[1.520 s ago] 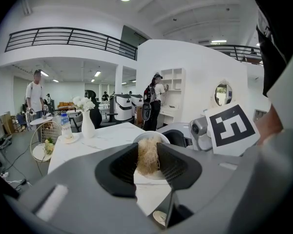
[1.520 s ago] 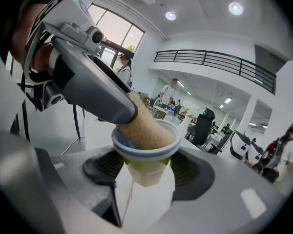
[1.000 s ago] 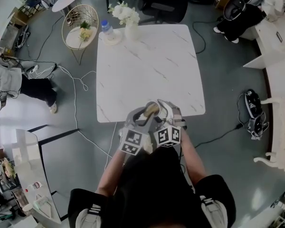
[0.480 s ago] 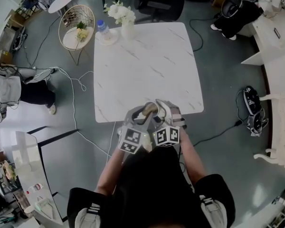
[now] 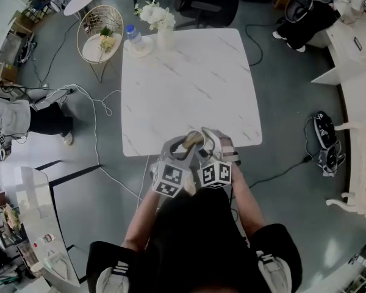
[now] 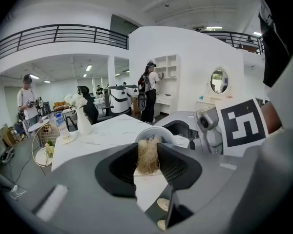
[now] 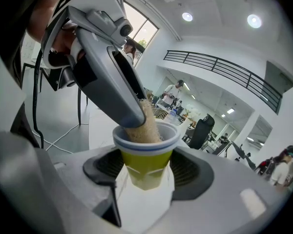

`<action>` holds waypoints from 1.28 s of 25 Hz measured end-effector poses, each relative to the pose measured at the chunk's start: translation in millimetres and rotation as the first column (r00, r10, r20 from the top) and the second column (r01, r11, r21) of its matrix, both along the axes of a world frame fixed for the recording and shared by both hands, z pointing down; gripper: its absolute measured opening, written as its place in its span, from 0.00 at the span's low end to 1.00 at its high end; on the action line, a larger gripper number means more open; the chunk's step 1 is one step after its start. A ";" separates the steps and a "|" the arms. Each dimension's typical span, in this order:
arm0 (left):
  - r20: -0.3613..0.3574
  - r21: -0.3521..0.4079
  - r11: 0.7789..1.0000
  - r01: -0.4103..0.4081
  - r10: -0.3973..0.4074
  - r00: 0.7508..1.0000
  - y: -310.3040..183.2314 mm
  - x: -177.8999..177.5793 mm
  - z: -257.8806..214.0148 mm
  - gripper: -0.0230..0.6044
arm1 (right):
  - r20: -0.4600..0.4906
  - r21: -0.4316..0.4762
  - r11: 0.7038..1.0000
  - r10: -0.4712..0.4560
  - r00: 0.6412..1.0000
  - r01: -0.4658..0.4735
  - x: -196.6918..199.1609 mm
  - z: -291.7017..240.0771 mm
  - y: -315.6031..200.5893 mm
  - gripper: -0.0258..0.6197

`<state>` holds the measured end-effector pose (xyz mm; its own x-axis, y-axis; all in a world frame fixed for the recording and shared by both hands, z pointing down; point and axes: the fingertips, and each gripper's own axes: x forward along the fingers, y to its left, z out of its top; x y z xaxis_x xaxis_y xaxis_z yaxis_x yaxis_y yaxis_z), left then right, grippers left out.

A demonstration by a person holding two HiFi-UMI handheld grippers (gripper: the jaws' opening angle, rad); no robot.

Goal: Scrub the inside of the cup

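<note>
Yellow cup point(image 7: 145, 162) in right claw point(image 7: 147, 175)

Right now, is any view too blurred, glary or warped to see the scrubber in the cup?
Right gripper view: cup and scrubber sharp, evenly lit, no glare; the edges bow from the wide lens. Left gripper view: scrubber clear between the jaws, corners dark. Head view: both tiny but unblurred.

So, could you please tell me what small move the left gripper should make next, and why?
Probably push the scrubber a little deeper and twist it against the wall. The left gripper is shut on it, and its end sits in the mouth of the cup, which the right gripper holds clamped.
</note>
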<state>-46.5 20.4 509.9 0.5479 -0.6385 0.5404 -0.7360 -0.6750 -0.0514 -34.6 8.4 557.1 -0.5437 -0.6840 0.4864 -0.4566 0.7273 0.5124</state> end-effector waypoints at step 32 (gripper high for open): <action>-0.001 -0.027 1.000 -0.013 0.013 1.000 8.9 11.7 5.1 0.24 | 0.000 -0.006 1.000 -0.018 1.000 0.018 9.6 0.1 11.5 0.49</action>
